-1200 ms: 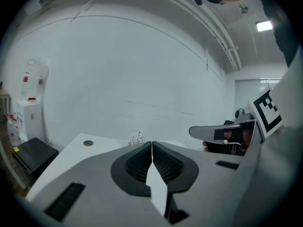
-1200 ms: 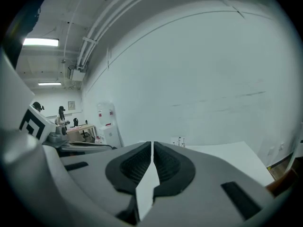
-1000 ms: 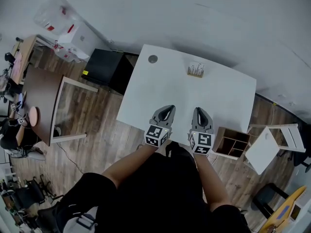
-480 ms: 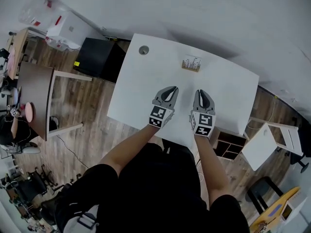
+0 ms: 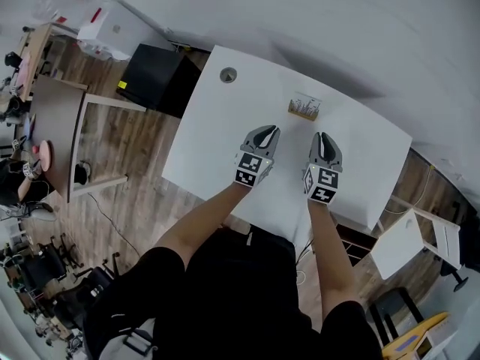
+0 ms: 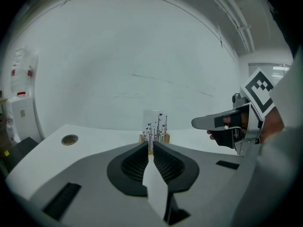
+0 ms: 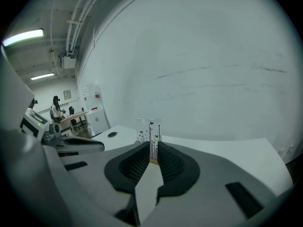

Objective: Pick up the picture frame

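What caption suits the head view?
Left gripper and right gripper, both shut, hover over the white table short of the picture frame.

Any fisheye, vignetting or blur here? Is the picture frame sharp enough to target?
Head view: strong fisheye, even light, picture frame small but sharp on the table. Left gripper view: black round vignette, frame crisp at centre. Right gripper view: same vignette, bright ceiling light top left, frame legible.

Black shirt (image 5: 247, 291); grey left hand-held gripper (image 5: 267, 130), right hand-held gripper (image 5: 324, 136).
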